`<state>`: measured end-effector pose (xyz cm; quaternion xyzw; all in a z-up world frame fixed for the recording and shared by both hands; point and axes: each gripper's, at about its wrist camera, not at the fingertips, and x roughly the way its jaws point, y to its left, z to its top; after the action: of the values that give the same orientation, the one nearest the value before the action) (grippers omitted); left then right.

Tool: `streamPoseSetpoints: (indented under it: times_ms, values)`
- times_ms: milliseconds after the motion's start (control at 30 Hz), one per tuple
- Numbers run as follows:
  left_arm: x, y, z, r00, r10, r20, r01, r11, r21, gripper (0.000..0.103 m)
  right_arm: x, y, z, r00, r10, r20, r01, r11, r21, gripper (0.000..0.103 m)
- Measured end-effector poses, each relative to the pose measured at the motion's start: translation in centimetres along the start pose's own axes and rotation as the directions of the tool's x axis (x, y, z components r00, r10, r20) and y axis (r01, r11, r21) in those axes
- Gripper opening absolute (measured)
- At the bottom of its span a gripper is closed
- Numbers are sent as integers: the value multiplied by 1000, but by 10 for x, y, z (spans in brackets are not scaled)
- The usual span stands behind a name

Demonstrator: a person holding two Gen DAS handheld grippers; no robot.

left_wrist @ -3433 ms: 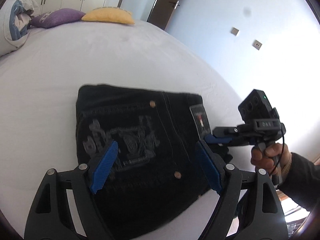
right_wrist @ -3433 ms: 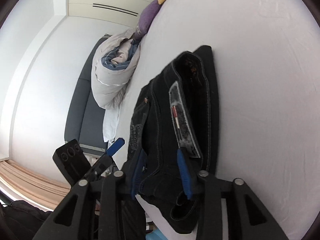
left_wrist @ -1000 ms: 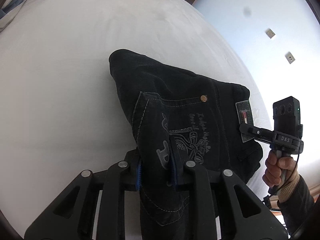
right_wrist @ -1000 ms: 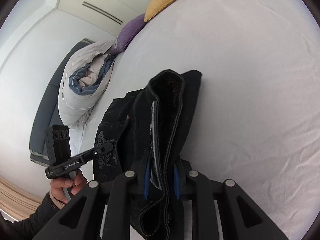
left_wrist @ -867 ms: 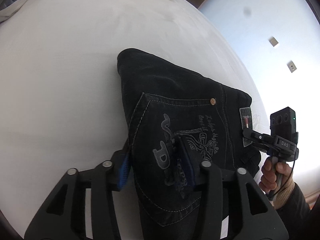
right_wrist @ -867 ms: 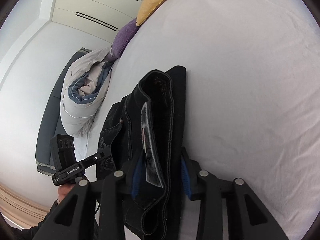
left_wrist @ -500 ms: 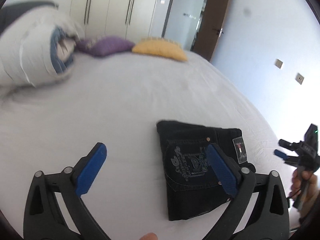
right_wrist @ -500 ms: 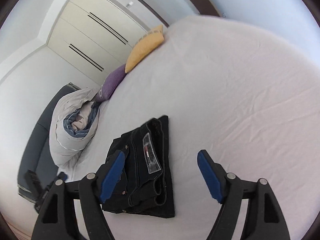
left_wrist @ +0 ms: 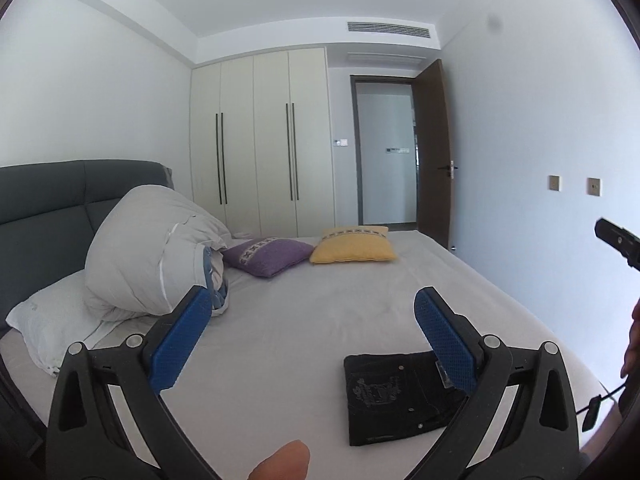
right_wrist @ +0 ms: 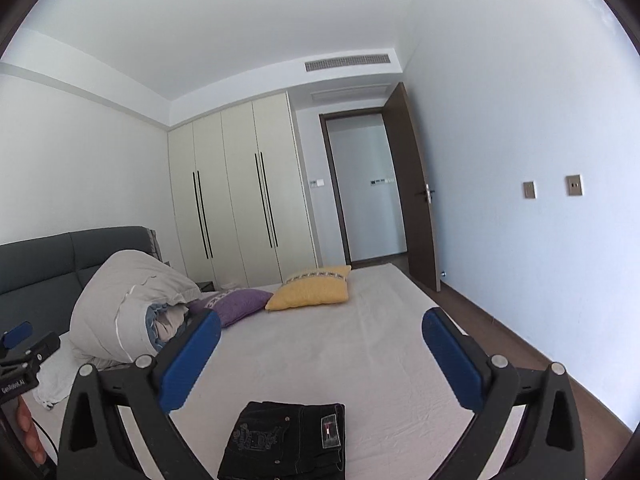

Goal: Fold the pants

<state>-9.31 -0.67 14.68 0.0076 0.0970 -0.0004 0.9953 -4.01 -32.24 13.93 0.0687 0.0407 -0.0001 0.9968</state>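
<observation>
Pants (right_wrist: 286, 440) lie folded on the bed (right_wrist: 360, 344), lower centre of the right view; both grippers (left_wrist: 312, 340) (right_wrist: 320, 360) spread wide, empty; I'd judge the denim heavy, stiff-ish, and best pinched at the thick waistband edge.

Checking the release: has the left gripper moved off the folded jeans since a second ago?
Yes. The left gripper has opened and pulled back and up; the folded black jeans lie free on the bed sheet.
</observation>
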Motion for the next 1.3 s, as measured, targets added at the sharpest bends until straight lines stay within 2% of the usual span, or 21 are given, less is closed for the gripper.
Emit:
streamPoseSetpoints:
  times_ms: [33, 100, 167, 200, 300, 367, 400, 533, 667, 767, 1300]
  values:
    - [-6, -1, -2, 1000, -13, -1, 13, 1000, 0, 103, -10, 6, 4, 1000, 6, 21, -5, 1000, -12, 103]
    - [-16, 1, -6, 1000, 10, -4, -10, 1000, -4, 103, -22, 16, 10, 1000, 7, 28, -6, 999, -44, 103]
    - [-13, 6, -15, 996, 15, -93, -18, 999, -32, 103, -29, 23, 10, 1000, -12, 5, 12, 998, -59, 103]
    - [-6, 5, -21, 988, 15, -156, -22, 999, -44, 103, -29, 24, 9, 999, -25, -25, 23, 998, -53, 103]
    - [16, 3, -46, 953, -3, -302, -24, 996, -88, 103, -24, 26, -3, 992, -32, -124, 29, 999, -27, 103]
    - [30, -4, -63, 923, -7, -384, -29, 996, -89, 103, -16, 28, -18, 979, -32, -202, 31, 999, -9, 103]
    - [36, -7, -71, 908, -14, -418, -28, 995, -94, 103, -12, 29, -26, 970, -37, -241, 38, 999, -3, 103]
    - [48, -20, -96, 867, -42, -497, -8, 995, -98, 103, 5, 29, -63, 919, -54, -391, 70, 997, 26, 103]
    - [54, -30, -109, 846, -58, -530, 18, 997, -81, 103, 15, 30, -90, 866, -52, -497, 80, 996, 36, 103]
    - [61, -33, -116, 835, -65, -546, 20, 996, -89, 103, 14, 34, -99, 850, -67, -523, 85, 996, 10, 103]
    - [79, -33, -126, 813, -67, -578, 15, 995, -94, 103, 20, 48, -109, 812, -74, -579, 58, 997, -45, 103]
